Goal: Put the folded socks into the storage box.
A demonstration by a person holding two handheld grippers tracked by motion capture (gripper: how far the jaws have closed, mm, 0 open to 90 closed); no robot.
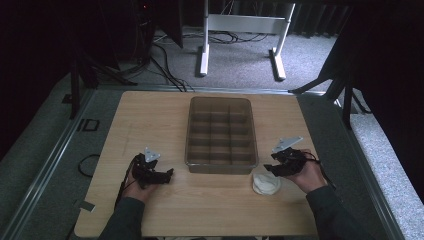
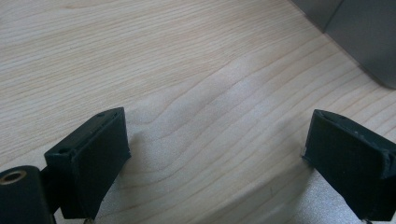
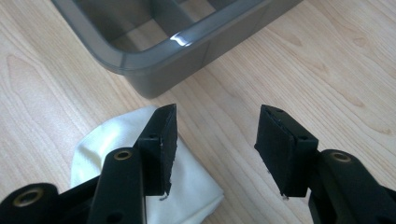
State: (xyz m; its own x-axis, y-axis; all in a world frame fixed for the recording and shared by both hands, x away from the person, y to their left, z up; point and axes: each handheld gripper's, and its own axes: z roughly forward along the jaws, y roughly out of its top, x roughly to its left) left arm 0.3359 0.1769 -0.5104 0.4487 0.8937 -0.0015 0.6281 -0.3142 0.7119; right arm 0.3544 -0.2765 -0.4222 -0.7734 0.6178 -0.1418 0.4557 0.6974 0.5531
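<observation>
The right tool (image 3: 215,149) stands released, jaws spread over bare wood, nothing between them. At its eight o'clock, under the left jaw, lies the folded white cloth (image 3: 102,154), flat on the worktop (image 1: 150,115), long axis running ten to four. The grey divided tray (image 1: 221,131) sits at twelve. The left tool (image 2: 215,158) is released too.

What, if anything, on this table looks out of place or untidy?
Only the white cloth stands out: it lies crumpled on the table by the near right corner of the grey divided tray, outside its compartments. The tray sits square and looks empty. The right gripper is open beside the cloth.
</observation>
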